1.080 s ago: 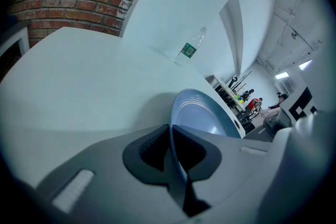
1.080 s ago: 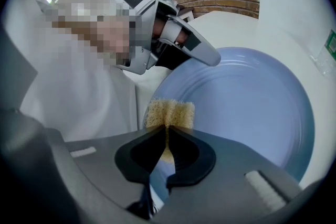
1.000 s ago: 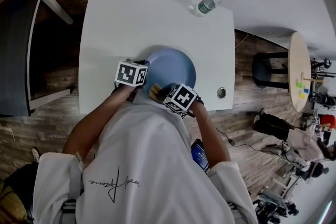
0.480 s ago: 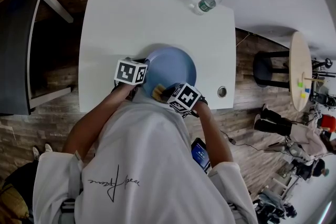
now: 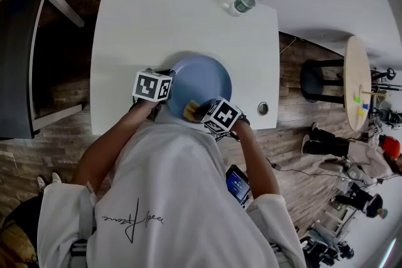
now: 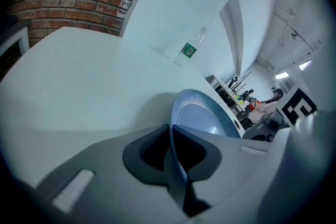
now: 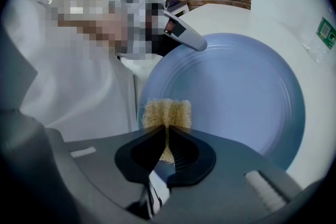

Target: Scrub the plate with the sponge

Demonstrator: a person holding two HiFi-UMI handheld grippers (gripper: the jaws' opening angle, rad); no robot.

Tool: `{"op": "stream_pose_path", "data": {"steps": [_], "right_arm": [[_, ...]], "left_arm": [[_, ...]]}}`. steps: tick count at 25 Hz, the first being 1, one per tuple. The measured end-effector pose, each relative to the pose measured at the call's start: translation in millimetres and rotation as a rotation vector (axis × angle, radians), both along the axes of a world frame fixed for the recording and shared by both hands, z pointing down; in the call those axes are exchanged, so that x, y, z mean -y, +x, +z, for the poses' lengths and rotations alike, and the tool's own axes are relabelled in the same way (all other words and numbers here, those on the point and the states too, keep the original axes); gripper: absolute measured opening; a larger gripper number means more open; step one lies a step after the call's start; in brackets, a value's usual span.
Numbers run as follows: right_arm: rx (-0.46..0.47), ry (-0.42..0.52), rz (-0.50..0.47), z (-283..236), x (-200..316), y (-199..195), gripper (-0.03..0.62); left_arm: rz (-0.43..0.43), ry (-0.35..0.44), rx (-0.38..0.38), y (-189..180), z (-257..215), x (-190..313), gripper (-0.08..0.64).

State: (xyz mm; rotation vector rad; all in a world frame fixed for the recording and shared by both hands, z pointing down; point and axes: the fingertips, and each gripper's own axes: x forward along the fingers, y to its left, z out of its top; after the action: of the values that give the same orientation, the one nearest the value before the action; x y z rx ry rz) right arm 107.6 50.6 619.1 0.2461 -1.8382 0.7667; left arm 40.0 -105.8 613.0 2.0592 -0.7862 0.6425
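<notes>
Since a second ago little has changed: the right gripper (image 7: 167,136) has slid slightly to the right along the plate's near rim, and the left one has stayed put. Nearest the person, the right jaws are clenched on the sponge (image 7: 167,113), pinching it at its middle so its frayed edge pokes forward onto the plate (image 7: 231,86); its longer side runs across the jaws. The plate is round, so it has no long axis, and it sits face up on the table (image 5: 157,22) near the near edge. At its left rim the left gripper (image 6: 170,139) grips the thin edge between its pads. A bottle (image 5: 244,3) lies at the far edge.
</notes>
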Motion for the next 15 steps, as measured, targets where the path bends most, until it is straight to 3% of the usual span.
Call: {"op": "stream_pose_path", "data": {"steps": [15], "right_arm": [[-0.099, 0.032, -0.059, 0.6, 4.5, 24.4, 0.029]], "left_arm": [[-0.001, 0.0, -0.002, 0.8, -0.6, 1.5, 0.028]]}}
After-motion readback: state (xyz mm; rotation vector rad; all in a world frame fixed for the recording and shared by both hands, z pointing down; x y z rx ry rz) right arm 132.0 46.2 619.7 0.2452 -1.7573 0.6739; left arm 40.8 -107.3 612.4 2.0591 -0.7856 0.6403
